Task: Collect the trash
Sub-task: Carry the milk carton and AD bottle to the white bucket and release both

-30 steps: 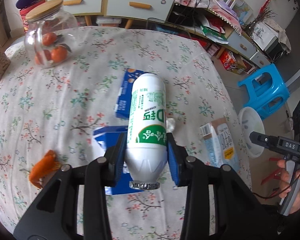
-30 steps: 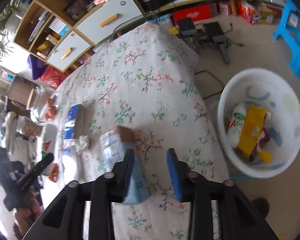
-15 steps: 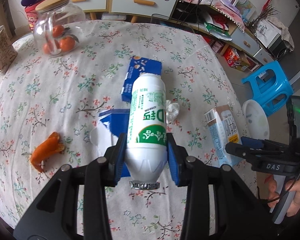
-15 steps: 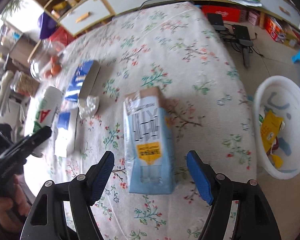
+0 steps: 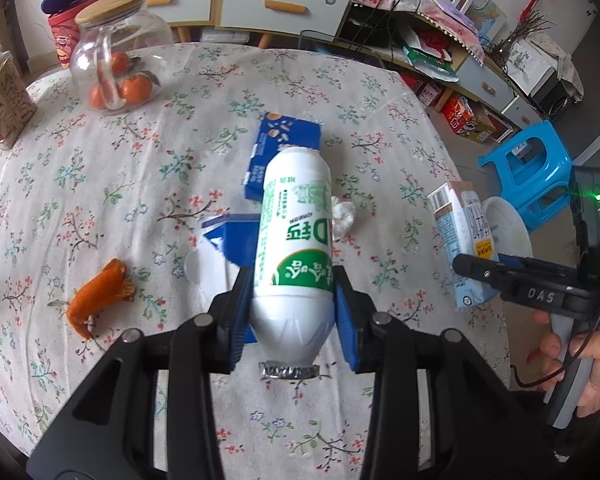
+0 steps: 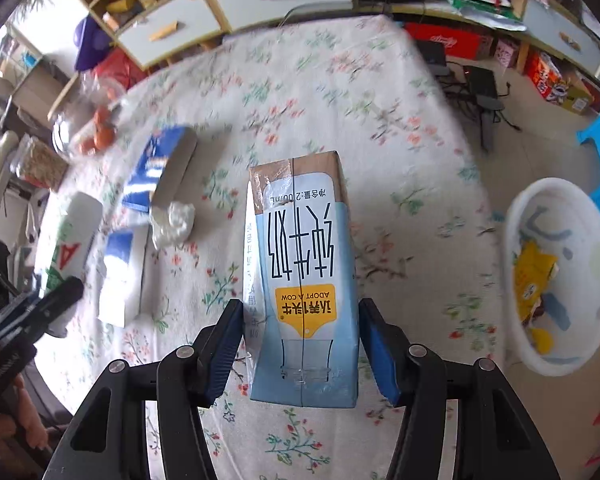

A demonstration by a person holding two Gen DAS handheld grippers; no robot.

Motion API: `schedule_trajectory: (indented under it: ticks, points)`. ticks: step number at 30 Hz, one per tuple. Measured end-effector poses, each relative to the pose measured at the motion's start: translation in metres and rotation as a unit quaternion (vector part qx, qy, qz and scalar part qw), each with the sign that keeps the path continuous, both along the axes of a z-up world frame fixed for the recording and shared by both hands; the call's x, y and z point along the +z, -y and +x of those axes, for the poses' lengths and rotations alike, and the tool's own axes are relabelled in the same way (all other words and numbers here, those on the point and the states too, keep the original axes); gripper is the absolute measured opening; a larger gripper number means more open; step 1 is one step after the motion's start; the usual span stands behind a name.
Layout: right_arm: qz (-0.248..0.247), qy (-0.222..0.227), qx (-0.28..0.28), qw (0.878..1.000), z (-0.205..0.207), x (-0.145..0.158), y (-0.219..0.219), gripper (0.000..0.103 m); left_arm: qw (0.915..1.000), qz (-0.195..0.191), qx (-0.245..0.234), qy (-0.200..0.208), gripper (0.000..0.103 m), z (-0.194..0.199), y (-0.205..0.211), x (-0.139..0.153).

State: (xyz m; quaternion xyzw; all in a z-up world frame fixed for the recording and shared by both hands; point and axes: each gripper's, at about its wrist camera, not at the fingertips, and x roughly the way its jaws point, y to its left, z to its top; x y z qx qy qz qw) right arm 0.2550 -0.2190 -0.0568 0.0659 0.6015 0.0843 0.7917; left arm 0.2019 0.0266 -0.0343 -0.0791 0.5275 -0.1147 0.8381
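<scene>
My left gripper (image 5: 294,312) is shut on a white and green drink bottle (image 5: 296,240) and holds it above the floral tablecloth (image 5: 100,168). My right gripper (image 6: 300,340) stands around a pale blue milk carton (image 6: 304,272) lying on the table; its pads sit at the carton's sides with thin gaps showing. The carton also shows in the left wrist view (image 5: 464,240). A white trash basin (image 6: 560,272) with wrappers stands on the floor to the right. Two blue boxes (image 5: 284,160) (image 5: 236,240), a crumpled tissue (image 5: 342,216) and orange peel (image 5: 100,296) lie on the table.
A glass jar of oranges (image 5: 118,64) and a snack container (image 5: 2,96) stand at the table's far left. A blue stool (image 5: 536,168) stands on the floor beyond the basin. Cabinets and cluttered shelves (image 5: 284,4) line the far wall.
My right gripper opened wide, swung over the milk carton and has closed in around it. My left gripper has risen a little with the bottle still held.
</scene>
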Motion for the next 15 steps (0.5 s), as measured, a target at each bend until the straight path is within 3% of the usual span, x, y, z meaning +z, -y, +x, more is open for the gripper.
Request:
schedule_trajectory:
  ticks: [7, 15]
  points:
    - [0.027, 0.015, -0.078, 0.997, -0.007, 0.020, 0.072, 0.059, 0.9991, -0.011, -0.040, 0.009, 0.040, 0.008, 0.041, 0.008]
    - [0.024, 0.032, -0.165, 0.985, -0.022, 0.030, 0.158, 0.059, 0.9966, -0.027, -0.077, 0.014, 0.040, 0.008, 0.088, 0.010]
